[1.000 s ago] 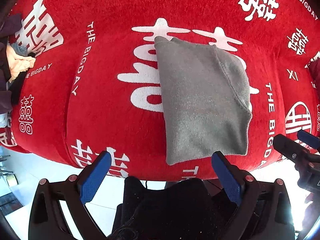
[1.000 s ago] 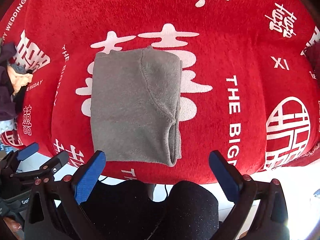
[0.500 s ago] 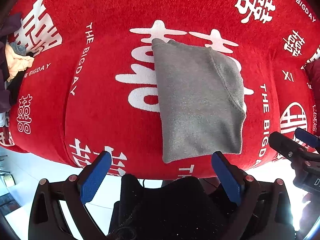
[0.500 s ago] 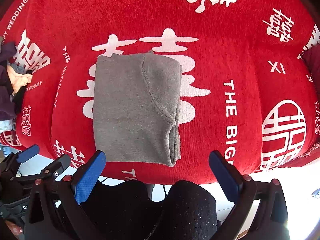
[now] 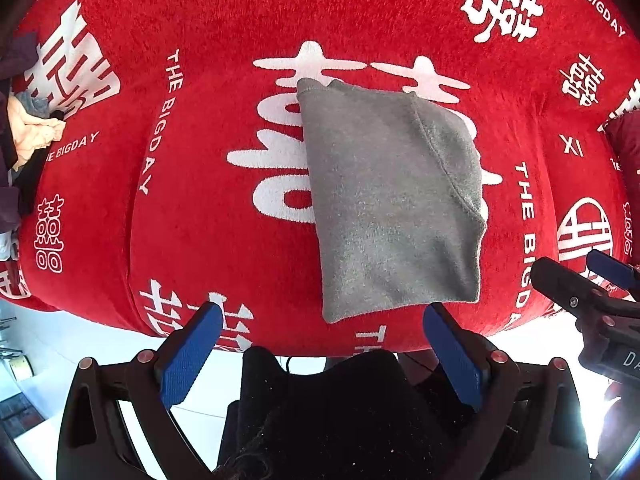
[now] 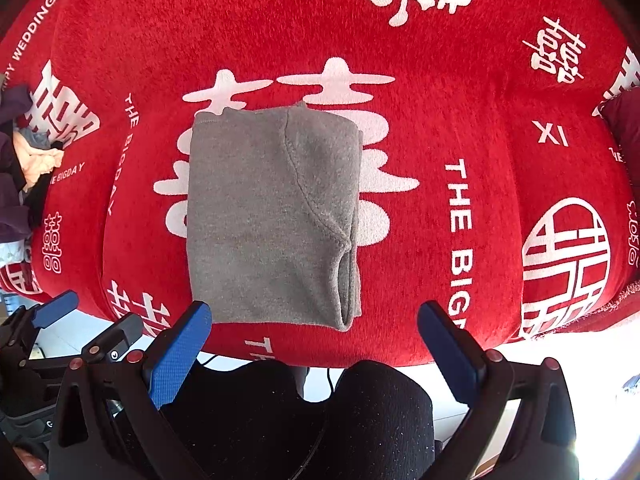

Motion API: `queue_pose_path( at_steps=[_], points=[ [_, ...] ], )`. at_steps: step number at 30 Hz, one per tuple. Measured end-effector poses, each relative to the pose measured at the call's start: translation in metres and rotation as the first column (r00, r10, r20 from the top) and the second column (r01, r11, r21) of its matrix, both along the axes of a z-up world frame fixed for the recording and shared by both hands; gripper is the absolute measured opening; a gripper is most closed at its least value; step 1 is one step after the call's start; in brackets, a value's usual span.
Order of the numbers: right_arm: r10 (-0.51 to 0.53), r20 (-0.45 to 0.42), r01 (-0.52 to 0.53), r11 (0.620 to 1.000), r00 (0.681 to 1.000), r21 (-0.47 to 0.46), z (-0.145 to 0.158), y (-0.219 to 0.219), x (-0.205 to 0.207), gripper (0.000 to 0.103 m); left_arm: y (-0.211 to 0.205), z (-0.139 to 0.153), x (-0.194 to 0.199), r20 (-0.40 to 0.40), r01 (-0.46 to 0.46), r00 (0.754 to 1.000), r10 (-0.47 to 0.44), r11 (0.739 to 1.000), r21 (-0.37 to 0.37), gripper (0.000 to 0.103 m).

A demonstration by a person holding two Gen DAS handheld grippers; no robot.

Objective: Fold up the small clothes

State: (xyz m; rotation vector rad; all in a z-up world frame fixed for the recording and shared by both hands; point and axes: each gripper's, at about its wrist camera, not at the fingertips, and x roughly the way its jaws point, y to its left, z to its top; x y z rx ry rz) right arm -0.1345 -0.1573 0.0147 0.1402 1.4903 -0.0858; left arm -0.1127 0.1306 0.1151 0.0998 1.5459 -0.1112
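Note:
A grey fleece garment (image 5: 384, 200) lies folded into a rectangle on the red cloth-covered surface (image 5: 200, 220); it also shows in the right wrist view (image 6: 268, 216), with a curved seam and an open cuff at its near right corner. My left gripper (image 5: 324, 332) is open and empty, held just short of the garment's near edge. My right gripper (image 6: 314, 332) is open and empty, also just short of the near edge. Each gripper shows at the edge of the other's view.
A pile of other clothes (image 5: 28, 136) lies at the far left of the surface, also seen in the right wrist view (image 6: 28, 160). A dark red item (image 6: 624, 120) sits at the right edge. My dark-clothed knees (image 6: 360, 420) are below the surface's front edge.
Both grippers have drawn back slightly from the garment. The garment has not moved and both grippers stay open.

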Motion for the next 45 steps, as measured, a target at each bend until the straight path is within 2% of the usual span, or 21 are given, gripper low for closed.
queue_pose_path(
  at_steps=[14, 29, 45],
  points=[
    [0.003, 0.004, -0.003, 1.0, 1.0, -0.001, 0.0012, 0.0011, 0.0, 0.103, 0.0035, 0.0003, -0.0021, 0.0, -0.002, 1.0, 0.002, 1.0, 0.02, 0.101],
    [-0.001, 0.003, 0.001, 1.0, 1.0, -0.004, 0.002, 0.0006, 0.0007, 0.103, 0.0002, 0.0039, -0.0041, 0.037, 0.021, 0.999, -0.022, 0.999, 0.038, 0.101],
    [-0.008, 0.003, 0.008, 1.0, 1.0, -0.006, 0.0018, 0.0029, -0.0009, 0.103, 0.0036, 0.0032, -0.0037, 0.034, 0.017, 0.999, -0.018, 0.999, 0.027, 0.101]
  ],
)
